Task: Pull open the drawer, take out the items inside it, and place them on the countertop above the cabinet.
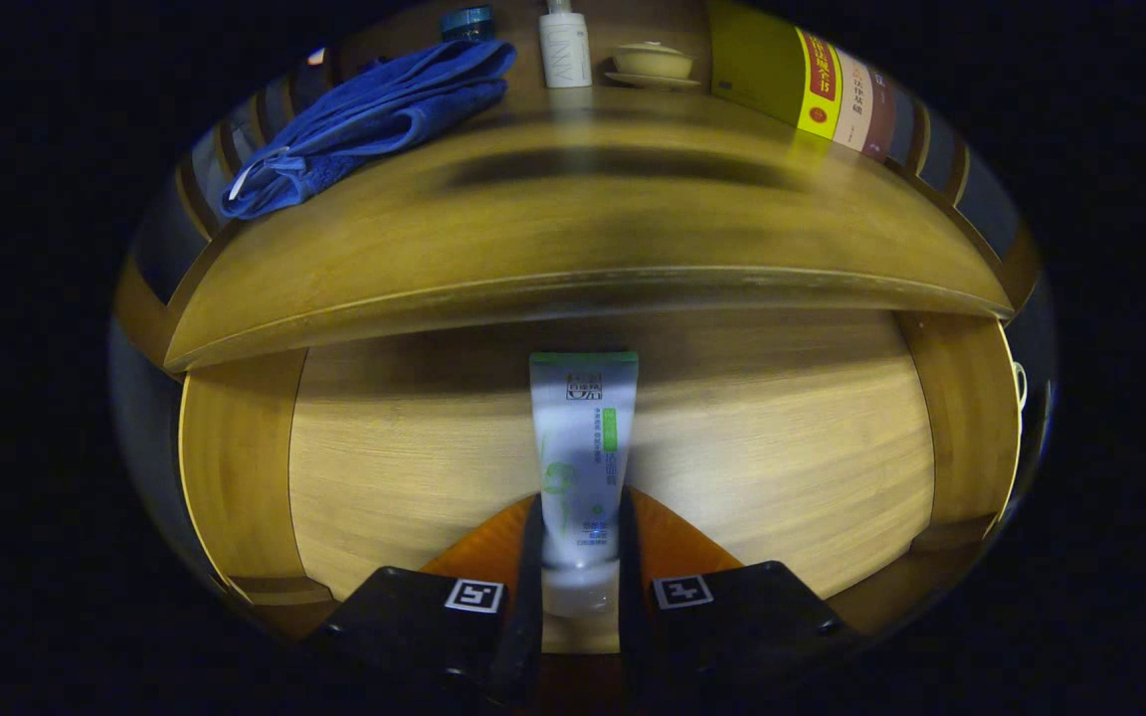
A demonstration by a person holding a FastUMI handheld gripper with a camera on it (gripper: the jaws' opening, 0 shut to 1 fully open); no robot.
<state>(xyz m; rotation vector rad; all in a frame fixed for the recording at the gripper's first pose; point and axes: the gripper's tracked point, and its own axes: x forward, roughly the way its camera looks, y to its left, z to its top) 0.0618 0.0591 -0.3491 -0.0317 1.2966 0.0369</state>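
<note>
Gripping a white tube [581, 447] at lower centre, the gripper [579, 587] has both fingers pressed on its cap end, over the open drawer [782, 477]. Countertop [573, 239] above, left to right: blue towel [374, 114], bottle [565, 48], lidded bowl [653, 62], book [802, 80].

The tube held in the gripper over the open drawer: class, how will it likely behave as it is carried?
The tube is probably soft plastic, so the gripper, clamped near its cap end, may dent it. Its long body juts ahead unsupported and could droop or swing. Its glossy skin looks slippery.
</note>
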